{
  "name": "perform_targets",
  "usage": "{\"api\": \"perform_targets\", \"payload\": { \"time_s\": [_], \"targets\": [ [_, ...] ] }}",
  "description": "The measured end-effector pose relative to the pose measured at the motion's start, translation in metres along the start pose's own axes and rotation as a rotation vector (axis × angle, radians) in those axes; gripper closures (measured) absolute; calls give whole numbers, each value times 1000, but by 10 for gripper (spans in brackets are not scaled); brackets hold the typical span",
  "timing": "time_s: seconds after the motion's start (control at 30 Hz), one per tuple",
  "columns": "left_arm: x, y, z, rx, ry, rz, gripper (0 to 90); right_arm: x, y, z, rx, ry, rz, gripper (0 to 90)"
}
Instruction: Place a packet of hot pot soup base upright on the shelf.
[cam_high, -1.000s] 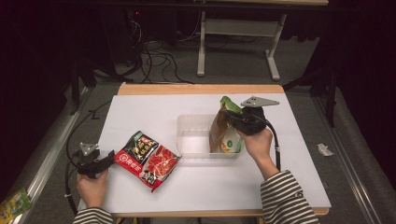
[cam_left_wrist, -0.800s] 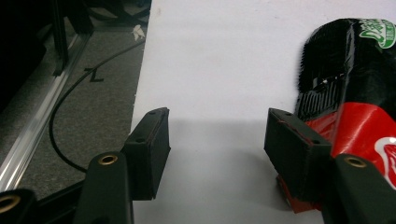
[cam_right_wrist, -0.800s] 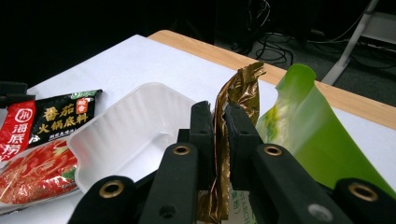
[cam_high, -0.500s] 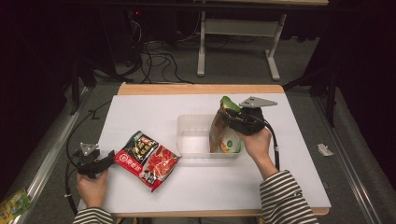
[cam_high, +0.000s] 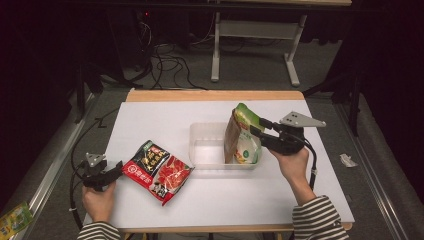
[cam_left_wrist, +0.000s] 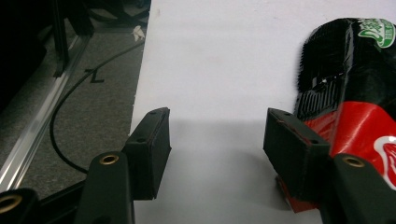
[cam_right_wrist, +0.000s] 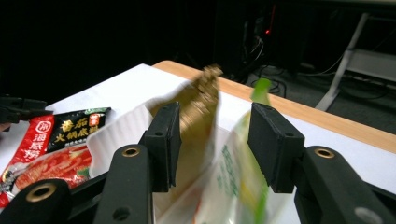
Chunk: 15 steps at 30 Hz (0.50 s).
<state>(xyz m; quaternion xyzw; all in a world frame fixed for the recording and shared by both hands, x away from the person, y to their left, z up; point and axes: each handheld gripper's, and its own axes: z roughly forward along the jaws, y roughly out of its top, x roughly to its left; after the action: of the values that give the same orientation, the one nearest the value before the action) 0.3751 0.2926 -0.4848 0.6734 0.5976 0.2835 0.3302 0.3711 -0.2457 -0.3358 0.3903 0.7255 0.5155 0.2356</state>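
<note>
A green and brown pouch (cam_high: 242, 137) stands on edge in the right end of a clear plastic container (cam_high: 205, 150) at the table's middle. My right gripper (cam_high: 257, 126) is just to its right. Its jaws have just been opening and now stand open, and the pouch top (cam_right_wrist: 205, 98) shows in the gap between the pads without being touched by them. A red and black food packet (cam_high: 157, 171) lies flat at the front left. My left gripper (cam_high: 117, 167) rests open beside the packet's left edge (cam_left_wrist: 364, 93), with only bare white table between its jaws.
White sheet covers the table (cam_high: 165, 120), with a wooden strip along the far edge. Cables trail over the floor at the left, and a small packet (cam_high: 15, 220) lies there. A desk frame (cam_high: 250, 40) stands behind the table.
The right gripper has opened, let go of the pouch and drawn back a little to the right. The pouch stays standing in the container. The left gripper has not moved.
</note>
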Motion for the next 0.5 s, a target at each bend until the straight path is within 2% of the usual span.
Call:
{"api": "perform_targets", "payload": {
  "time_s": [0.13, 0.3, 0.5],
  "targets": [
    [0, 0, 0, 1, 1, 2, 415, -4, -17, -16, -35, -12, 15, 559],
    [-1, 0, 0, -4, 3, 3, 414, -11, -36, -24, -25, -30, 3, 558],
    [-1, 0, -1, -7, 7, 5, 413, -24, -58, -31, -1, -74, 46, 553]
  ]
}}
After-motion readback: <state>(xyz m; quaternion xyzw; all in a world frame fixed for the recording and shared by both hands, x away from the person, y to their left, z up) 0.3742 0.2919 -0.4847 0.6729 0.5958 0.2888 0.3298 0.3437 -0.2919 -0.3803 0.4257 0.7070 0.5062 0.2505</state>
